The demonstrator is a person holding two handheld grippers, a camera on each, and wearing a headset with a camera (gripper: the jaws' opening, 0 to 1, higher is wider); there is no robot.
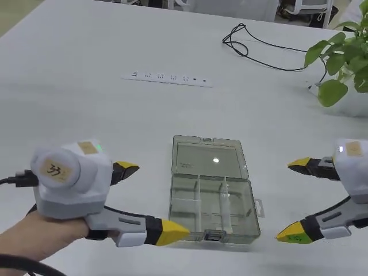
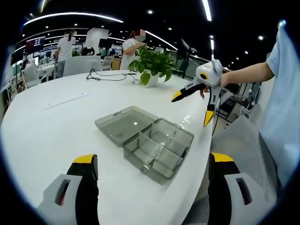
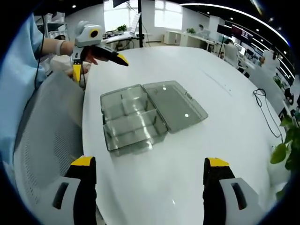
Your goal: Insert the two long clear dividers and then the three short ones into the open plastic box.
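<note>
Left gripper (image 1: 155, 199), nearest the head camera, is hovering over the table (image 1: 86, 115) with its yellow-tipped jaws spread wide and holding nothing; the right gripper (image 1: 289, 199) is hanging opposite, jaws likewise apart and empty. Between them, touching neither, the open plastic box (image 1: 213, 210) is lying flat on the table, its lid (image 1: 210, 158) folded back on the far side. Clear dividers (image 1: 198, 204) are standing upright inside it, two long ones running front to back; the number of short ones I cannot tell. Beyond the lid a white power strip (image 1: 167, 78) is lying, a black cable (image 1: 232, 43) is looping near the far edge, and a potted plant (image 1: 345, 57) is sitting at the right.
</note>
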